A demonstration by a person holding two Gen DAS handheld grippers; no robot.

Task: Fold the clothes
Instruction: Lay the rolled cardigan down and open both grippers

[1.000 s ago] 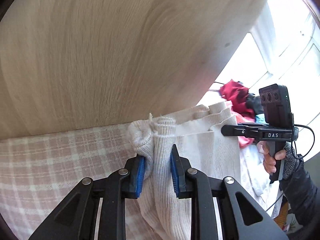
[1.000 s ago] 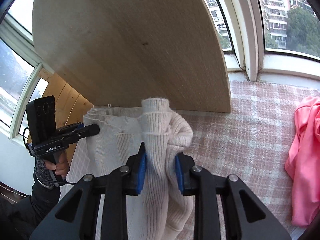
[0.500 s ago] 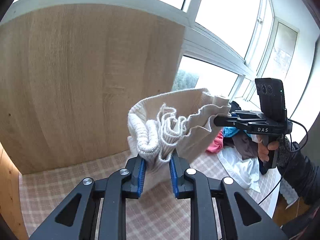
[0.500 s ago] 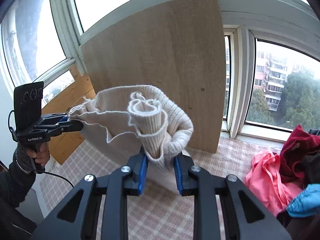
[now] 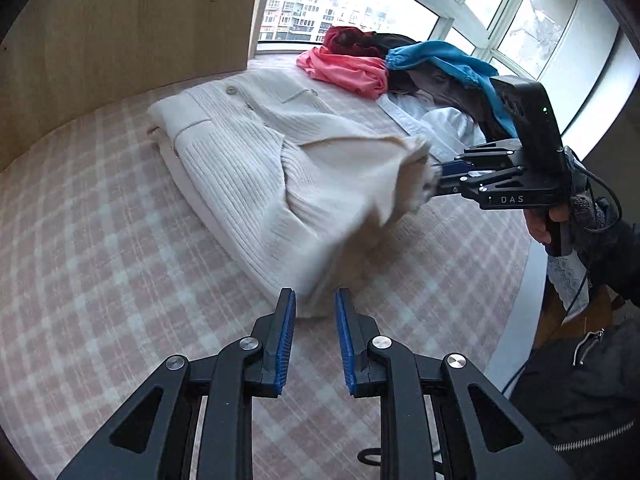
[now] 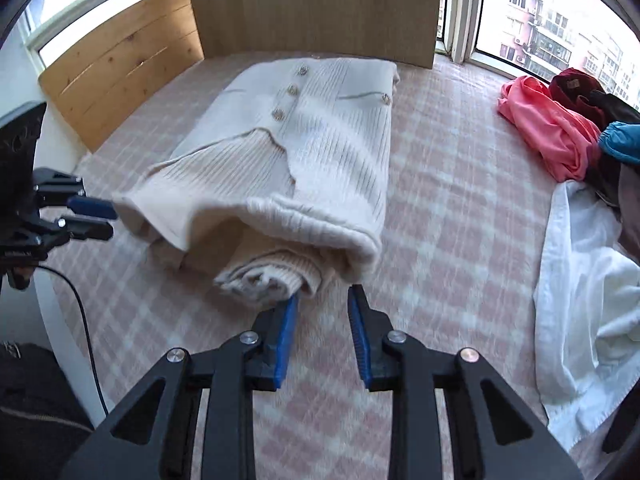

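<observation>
Pink-and-white checked bedcover in a bay-window alcove, with a wooden board standing upright at its far edge. A cream ribbed cardigan lies on the cover in front of the board, buttons up. Its far part is flat, while its near edge is bunched and rolled towards the two tools. A heap of pink, red, blue and dark clothes lies near the window, well apart from the cardigan, and a white cloth lies nearer on that same side.

Both tools point steeply down at the near hem. The left gripper has its blue pads slightly apart with the hem reaching in between their tips. Whether they pinch it cannot be told.

The right gripper has just been opening. In its own view the gap between the pads shows only checked cover, and the rolled cuff touches one pad tip. Seen from the left wrist, a blurred, lifted corner of the cardigan hides its tips. A gloved hand in a dark sleeve grips its handle from below.
</observation>
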